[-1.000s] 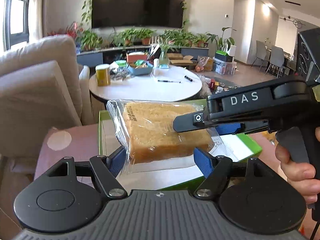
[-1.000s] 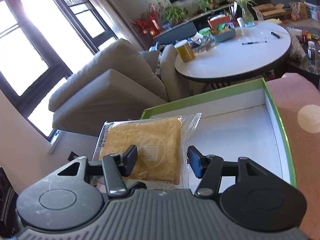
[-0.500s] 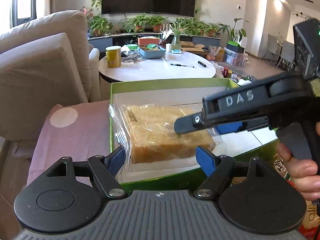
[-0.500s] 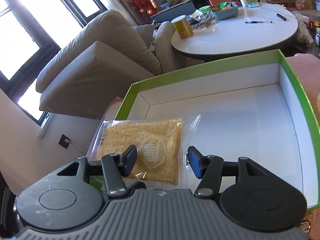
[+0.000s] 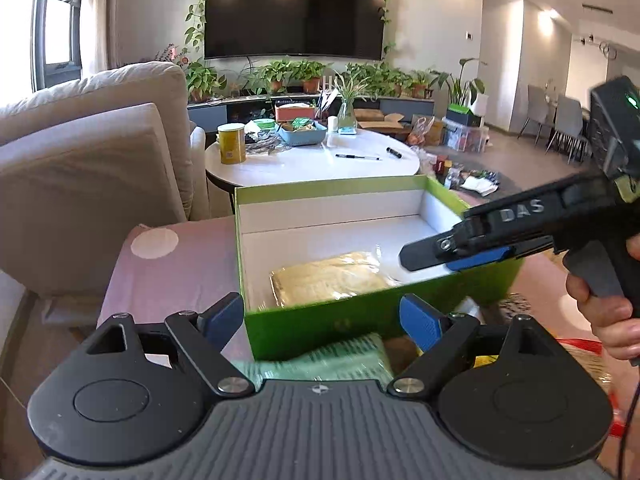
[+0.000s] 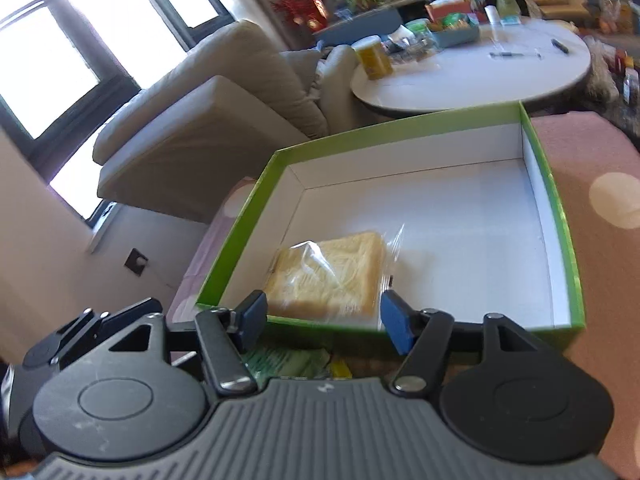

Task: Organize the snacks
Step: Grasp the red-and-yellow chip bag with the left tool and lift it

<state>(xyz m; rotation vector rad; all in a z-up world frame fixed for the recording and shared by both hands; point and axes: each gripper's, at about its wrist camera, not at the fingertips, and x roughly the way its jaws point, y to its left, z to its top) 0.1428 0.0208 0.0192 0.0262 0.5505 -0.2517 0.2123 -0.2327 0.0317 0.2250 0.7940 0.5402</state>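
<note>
Left gripper (image 5: pixel 322 314): jaws spread wide apart with nothing between them, positioned at the near outer wall of the green box (image 5: pixel 312 326), above a green snack packet (image 5: pixel 316 362) that lies outside the box and is blurred. The green box is open-topped with a white interior and sits on a pink cloth with pale dots (image 5: pixel 172 276). Wrapped bread slice (image 5: pixel 332 282): lying flat on the box floor, in the near left corner, inside clear plastic, touched by neither gripper. Right gripper (image 6: pixel 322 320): jaws apart and empty, held just over the near rim of the box, with the bread seen directly beyond the fingertips. In the left wrist view this gripper reaches in from the right above the box, gripped by the person's right hand (image 5: pixel 608 308). Behind the box stand a beige sofa (image 5: pixel 92 168) and a round white table (image 5: pixel 316 160).
</note>
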